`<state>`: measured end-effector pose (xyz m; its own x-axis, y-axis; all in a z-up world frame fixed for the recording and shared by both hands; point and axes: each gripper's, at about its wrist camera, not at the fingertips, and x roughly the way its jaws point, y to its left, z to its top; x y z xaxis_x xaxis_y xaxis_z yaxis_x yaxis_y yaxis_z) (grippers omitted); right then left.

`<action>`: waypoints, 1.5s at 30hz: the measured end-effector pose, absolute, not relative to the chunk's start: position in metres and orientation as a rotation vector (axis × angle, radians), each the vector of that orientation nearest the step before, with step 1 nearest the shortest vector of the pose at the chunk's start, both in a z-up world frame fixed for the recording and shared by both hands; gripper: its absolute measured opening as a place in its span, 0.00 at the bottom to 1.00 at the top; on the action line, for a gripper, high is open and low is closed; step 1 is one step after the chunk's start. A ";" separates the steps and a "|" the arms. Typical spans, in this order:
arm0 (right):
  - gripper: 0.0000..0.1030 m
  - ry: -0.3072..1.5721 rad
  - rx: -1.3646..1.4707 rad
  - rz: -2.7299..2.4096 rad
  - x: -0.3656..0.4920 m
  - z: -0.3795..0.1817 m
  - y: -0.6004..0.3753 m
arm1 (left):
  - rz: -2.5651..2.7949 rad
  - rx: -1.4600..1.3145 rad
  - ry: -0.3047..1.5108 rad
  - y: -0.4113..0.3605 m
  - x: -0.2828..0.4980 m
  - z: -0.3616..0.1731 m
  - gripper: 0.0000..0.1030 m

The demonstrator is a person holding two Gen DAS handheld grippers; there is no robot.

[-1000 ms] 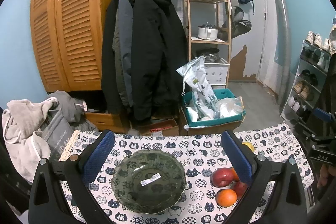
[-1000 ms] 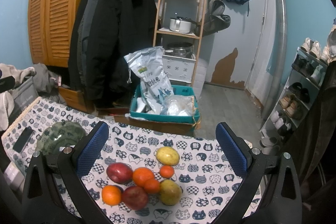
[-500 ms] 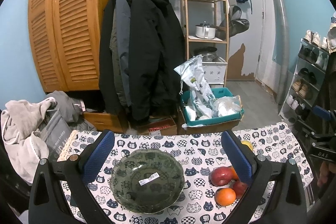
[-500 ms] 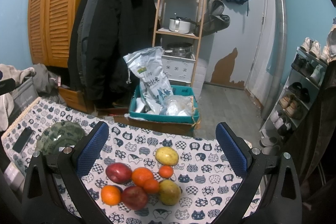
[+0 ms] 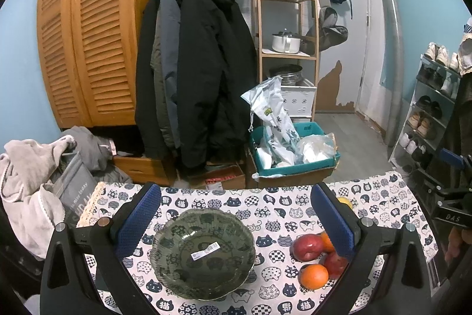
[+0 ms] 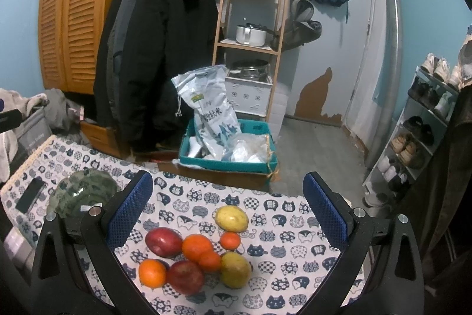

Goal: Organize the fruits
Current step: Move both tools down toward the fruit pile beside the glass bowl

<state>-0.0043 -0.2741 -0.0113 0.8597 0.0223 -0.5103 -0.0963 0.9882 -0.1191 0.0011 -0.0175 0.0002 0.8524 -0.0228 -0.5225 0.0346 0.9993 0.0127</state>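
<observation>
Hovering left gripper [image 5: 234, 222] wide open, empty, framing dark green patterned glass bowl [image 5: 202, 253] as drop target. Right gripper [image 6: 228, 213] likewise agape, holding nothing, straddling heap of red, orange and yellow fruits [image 6: 196, 254] for first pick.

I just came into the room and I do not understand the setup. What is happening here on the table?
A person holds two grippers above a table with a cat-print cloth. The left gripper hovers open over an empty green bowl. The right gripper hovers open over a pile of fruit: red apples, oranges and yellow-green fruits. Nothing is gripped, and no fruit is in the bowl yet.
</observation>
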 end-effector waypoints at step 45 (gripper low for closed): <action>0.96 1.096 -0.050 0.017 0.027 -0.196 -0.349 | -0.167 0.052 1.130 -0.113 0.048 -0.201 0.99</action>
<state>0.0267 -0.3487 -0.1957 0.4570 -0.0109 -0.8894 -0.0390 0.9987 -0.0323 0.0484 -0.1130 -0.2013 0.4155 -0.1061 -0.9034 0.1591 0.9863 -0.0426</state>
